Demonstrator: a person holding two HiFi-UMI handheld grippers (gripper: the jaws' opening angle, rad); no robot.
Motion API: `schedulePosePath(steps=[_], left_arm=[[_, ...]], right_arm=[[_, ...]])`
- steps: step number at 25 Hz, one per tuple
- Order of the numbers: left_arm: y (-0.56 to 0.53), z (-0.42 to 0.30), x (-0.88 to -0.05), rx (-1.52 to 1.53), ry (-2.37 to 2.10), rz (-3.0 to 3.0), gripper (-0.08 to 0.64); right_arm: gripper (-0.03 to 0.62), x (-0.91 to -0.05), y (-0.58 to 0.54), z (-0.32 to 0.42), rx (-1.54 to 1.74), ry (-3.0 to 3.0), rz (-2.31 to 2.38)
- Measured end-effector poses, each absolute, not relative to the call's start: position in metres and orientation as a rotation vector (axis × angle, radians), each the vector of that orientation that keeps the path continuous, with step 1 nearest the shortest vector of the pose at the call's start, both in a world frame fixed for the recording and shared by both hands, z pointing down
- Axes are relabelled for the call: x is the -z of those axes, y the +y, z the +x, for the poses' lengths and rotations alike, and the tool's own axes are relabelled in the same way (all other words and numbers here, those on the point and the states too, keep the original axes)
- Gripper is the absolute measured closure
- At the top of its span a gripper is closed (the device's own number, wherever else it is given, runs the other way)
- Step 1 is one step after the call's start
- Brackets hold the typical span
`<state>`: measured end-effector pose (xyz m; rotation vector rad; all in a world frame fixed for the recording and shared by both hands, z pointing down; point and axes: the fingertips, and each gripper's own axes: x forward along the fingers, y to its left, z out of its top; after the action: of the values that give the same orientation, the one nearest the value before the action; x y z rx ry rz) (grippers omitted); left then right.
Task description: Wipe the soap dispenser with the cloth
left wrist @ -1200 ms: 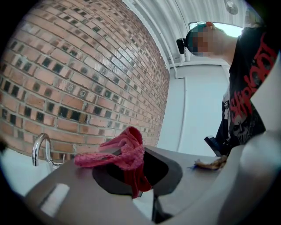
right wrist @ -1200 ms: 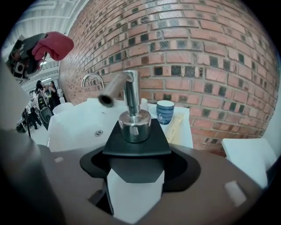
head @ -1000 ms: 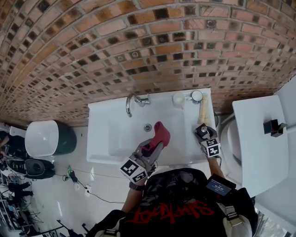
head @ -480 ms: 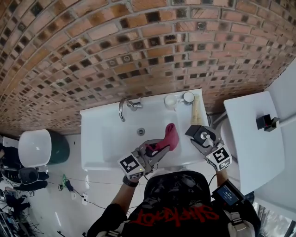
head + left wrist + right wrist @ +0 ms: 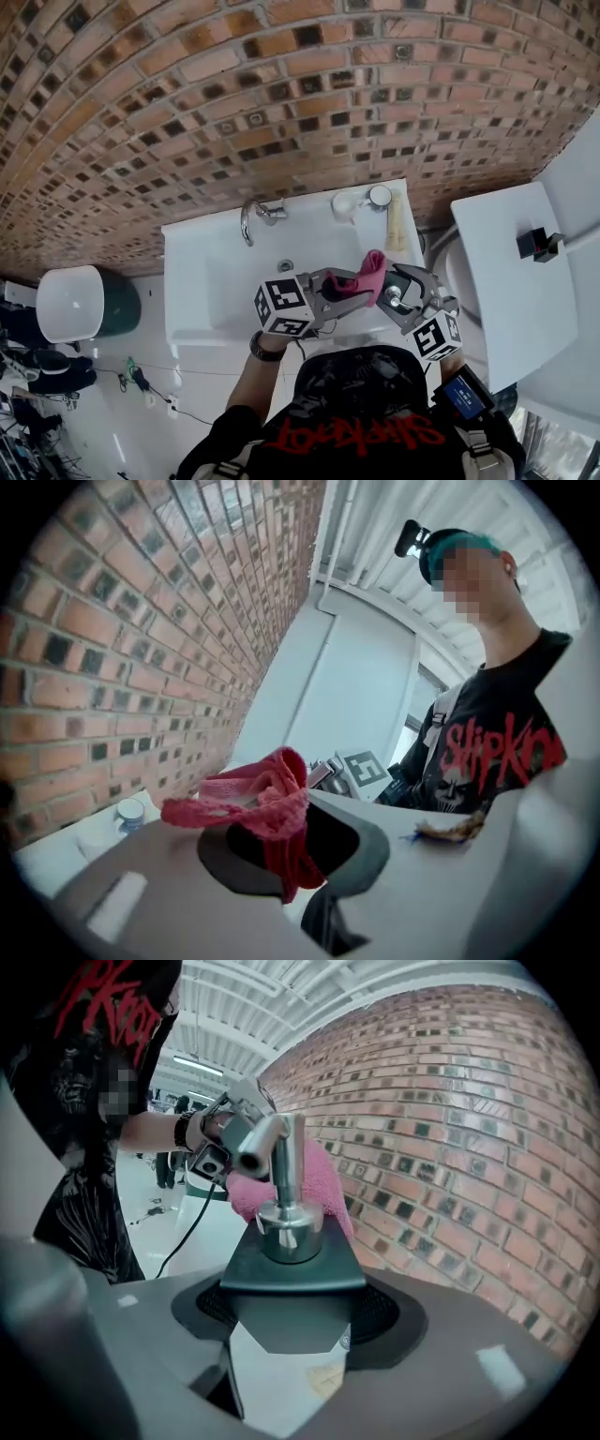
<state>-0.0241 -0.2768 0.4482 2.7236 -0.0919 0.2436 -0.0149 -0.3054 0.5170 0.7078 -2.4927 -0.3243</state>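
Nearest you, your right gripper [image 5: 292, 1330] has its jaws clamped on the dark body of the soap dispenser [image 5: 286, 1208], and the chrome pump stands upright out of them. Your left gripper [image 5: 343, 291] points across at it, its jaws closed on the pink cloth [image 5: 371, 272]. The cloth bunches and hangs from the tips just behind the pump; you cannot tell whether it touches. Both tools meet over the front edge of the white sink [image 5: 202, 281]. Farther off, the tap [image 5: 251, 218] sits at the sink's back rim, with a small white container [image 5: 344, 204] and a round-lidded jar [image 5: 380, 195] to its right, below the brick wall [image 5: 281, 94]
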Motion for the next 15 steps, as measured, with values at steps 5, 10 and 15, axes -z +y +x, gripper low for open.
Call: schedulePosePath(steps=[5,10,15], left_arm=[[-0.285,-0.020,-0.458,-0.160,-0.054,2.584,0.518],[-0.284,-0.026,-0.497,-0.379,-0.108,2.573,0.518],[-0.275,-0.039,-0.530,-0.551,-0.121,2.548,0.518]], right_arm=[[0.284,-0.516,-0.299,-0.008,0.344,-2.469,0.728],[0.282,-0.502,-0.283,-0.015,0.364,-2.524,0.644],[0.282,-0.483,-0.268,-0.023,0.319,-2.634,0.559]])
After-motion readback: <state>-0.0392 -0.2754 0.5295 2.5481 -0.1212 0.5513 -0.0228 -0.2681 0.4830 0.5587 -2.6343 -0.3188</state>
